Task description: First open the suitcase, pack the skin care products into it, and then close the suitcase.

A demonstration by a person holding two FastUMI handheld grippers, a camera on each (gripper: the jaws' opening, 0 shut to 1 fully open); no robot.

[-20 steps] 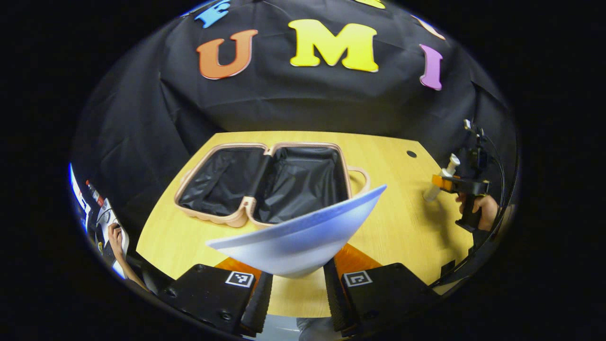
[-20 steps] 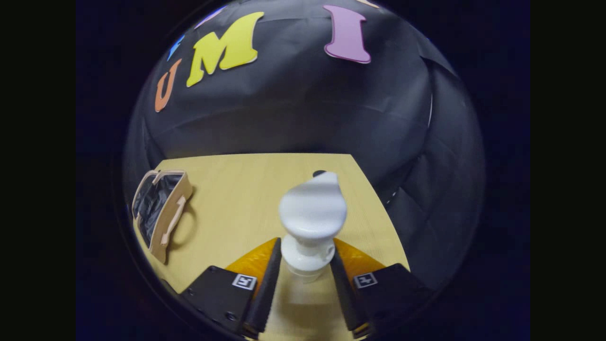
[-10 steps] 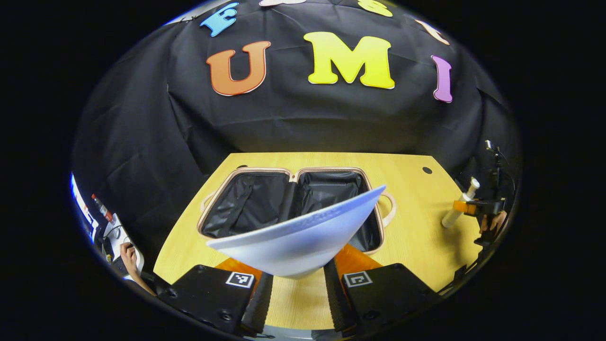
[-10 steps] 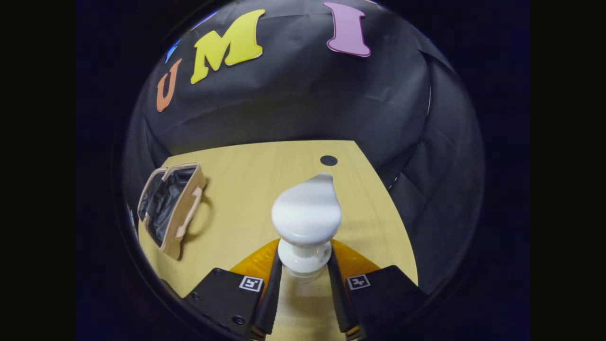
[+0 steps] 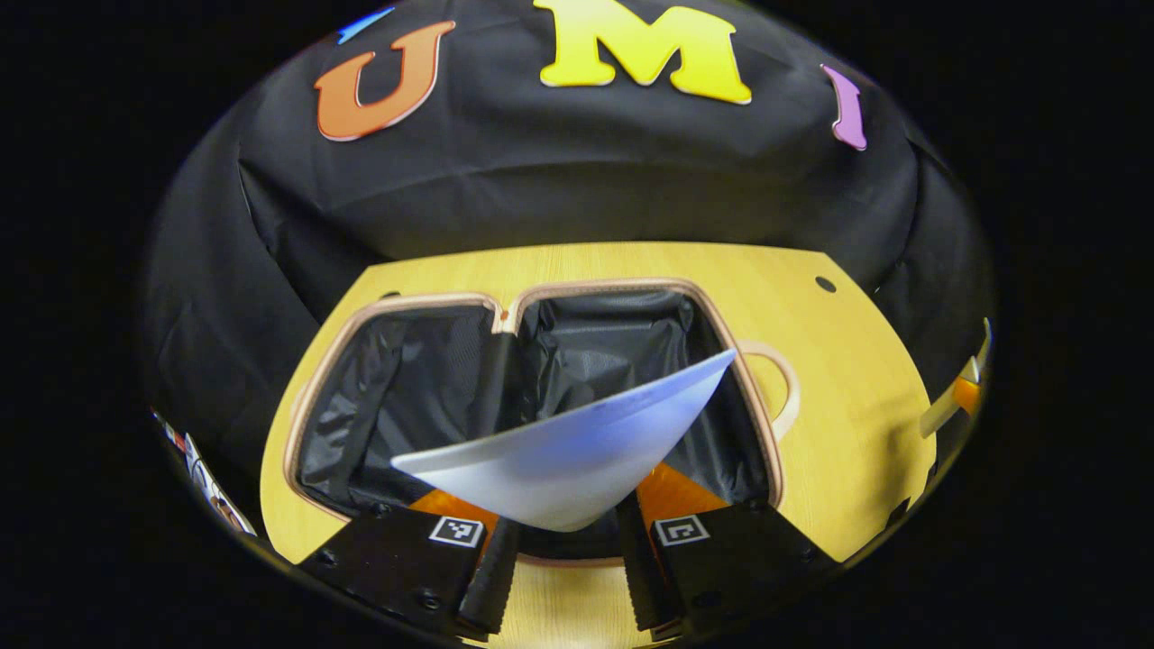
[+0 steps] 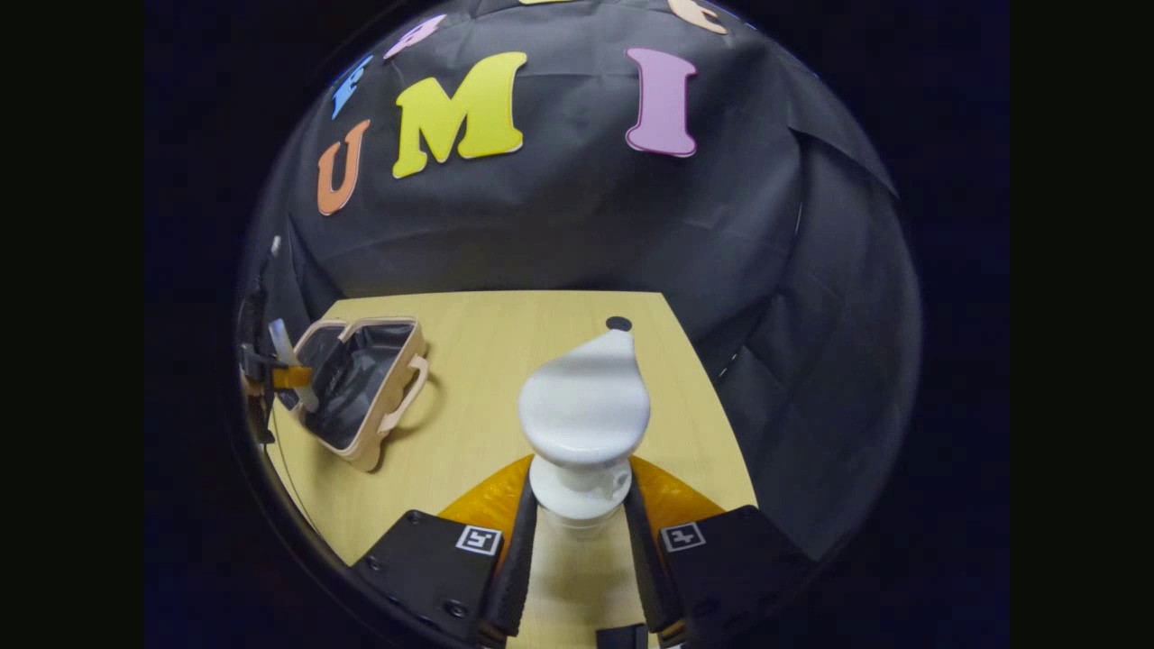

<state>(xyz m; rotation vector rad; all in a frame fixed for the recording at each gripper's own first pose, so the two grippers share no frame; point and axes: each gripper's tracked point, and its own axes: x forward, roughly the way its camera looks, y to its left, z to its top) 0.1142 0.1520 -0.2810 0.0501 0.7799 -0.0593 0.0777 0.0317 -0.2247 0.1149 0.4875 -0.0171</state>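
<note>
The suitcase (image 5: 631, 288) lies open flat on the yellow table, with a beige rim and black lining in both halves. My left gripper (image 5: 559, 563) is shut on a white-and-blue tube (image 5: 568, 451), whose flat end fans out above the near part of the right half. In the right gripper view my right gripper (image 6: 581, 563) is shut on the neck of a white pump bottle (image 6: 586, 406), whose head stands above the fingers. The suitcase (image 6: 397, 401) sits far left there, with the left gripper (image 6: 270, 374) and its tube (image 6: 290, 361) at its near side.
The yellow table (image 6: 505, 379) has a small round hole (image 6: 618, 323) near its far right corner, also seen as a hole (image 5: 825, 284) right of the suitcase. The suitcase's handle (image 5: 784, 388) sticks out on its right side. Black cloth walls close in behind the table.
My left gripper has carried the tube forward until it hangs over the open suitcase. My right gripper closed on the pump bottle's neck and turned slightly, bringing the suitcase more into its view.
</note>
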